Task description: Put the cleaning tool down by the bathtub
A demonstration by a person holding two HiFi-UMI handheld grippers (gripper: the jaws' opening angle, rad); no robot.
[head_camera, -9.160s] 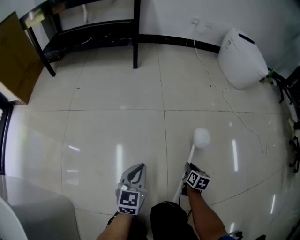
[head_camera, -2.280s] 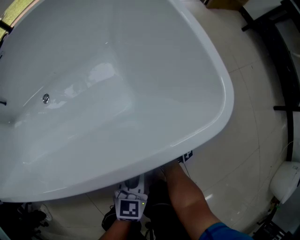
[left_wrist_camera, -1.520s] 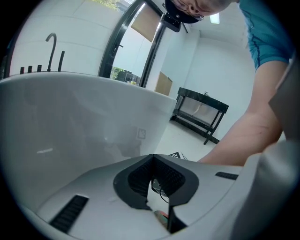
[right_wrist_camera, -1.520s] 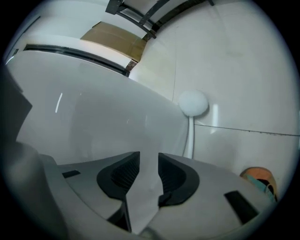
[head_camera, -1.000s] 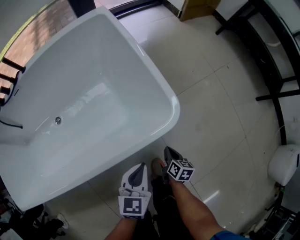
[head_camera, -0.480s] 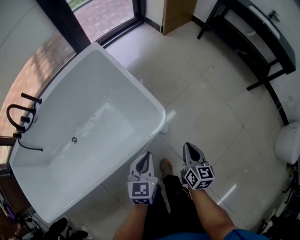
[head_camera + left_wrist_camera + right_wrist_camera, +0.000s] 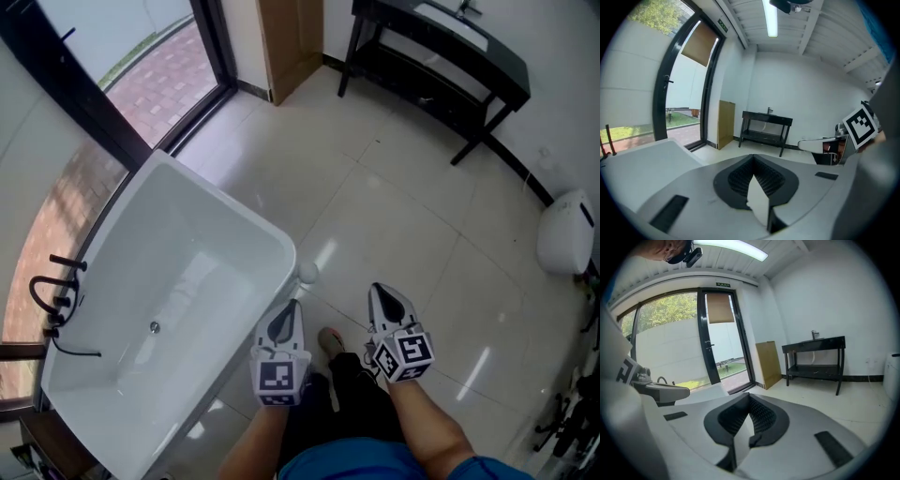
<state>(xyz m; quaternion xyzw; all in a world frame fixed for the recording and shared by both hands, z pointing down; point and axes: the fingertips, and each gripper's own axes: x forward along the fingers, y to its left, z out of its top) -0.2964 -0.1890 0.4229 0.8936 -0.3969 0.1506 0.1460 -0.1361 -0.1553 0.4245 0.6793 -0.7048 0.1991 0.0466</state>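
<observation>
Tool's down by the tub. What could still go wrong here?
1. The cleaning tool sits at the bathtub corner, just ahead of the person's shoe; a step forward could kick it or cause a trip.
2. Its handle is out of sight, so it may reach nearer the feet.

We see a white bathtub on a floor of glossy cream tiles crossed by thin grey lines. The round head of the cleaning tool is white. The left claw and right claw are pale grey with dark ribbed pads. The left cube and right cube bear black-and-white squares. The door frame is black, and the paving outside is brick red. The shelf stand is black, the leaning board tan, the appliance white. A shoe looks pinkish, though it is small.
</observation>
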